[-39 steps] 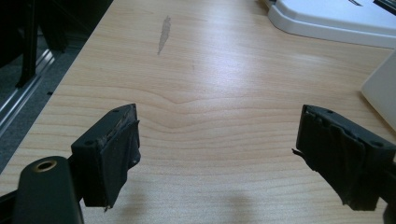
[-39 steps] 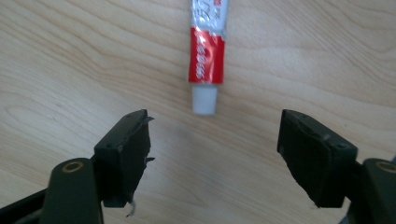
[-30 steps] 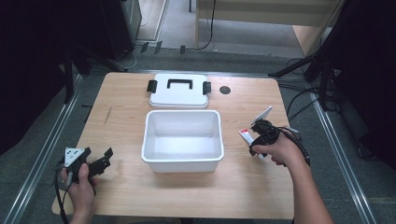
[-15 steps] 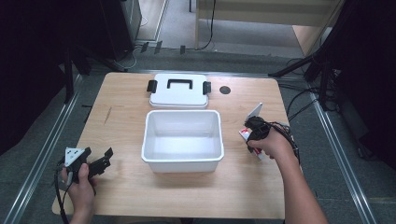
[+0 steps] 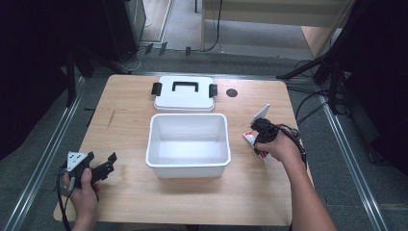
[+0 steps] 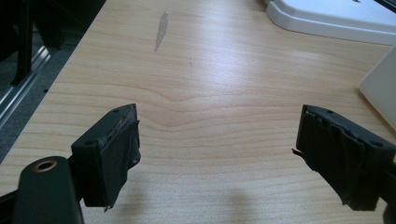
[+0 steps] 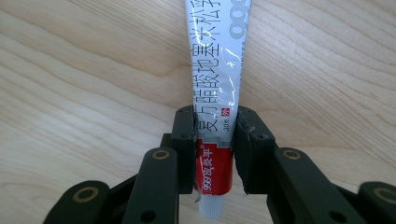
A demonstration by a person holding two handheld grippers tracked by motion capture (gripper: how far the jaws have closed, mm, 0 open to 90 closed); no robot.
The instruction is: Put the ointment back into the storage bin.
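Item: ointment tube (image 7: 219, 88), white body printed with grey characters, red band near the cap end, small white cap.

Handling, as I judge it: light, soft-walled, dents under pressure; the printed skin looks smooth and may slide if pinched lightly. I would hold it low on the red band near the cap shoulder, where the tube is stiffest, rather than on the flat crimped end.

Position: it lies flat on the wooden surface (image 5: 130, 120), right of the white bin (image 5: 188, 166) and apart from it; the bin's lid (image 5: 184, 94) sits beyond, toward the far edge.

Right tool (image 7: 215, 135): its jaws have just been closing and now I see them clamped on the tube, pads pressing both sides at the red band, cap toward the camera, long body pointing away.

Left tool (image 6: 217, 140): jaws spread wide with nothing between them, over bare surface at my near left.
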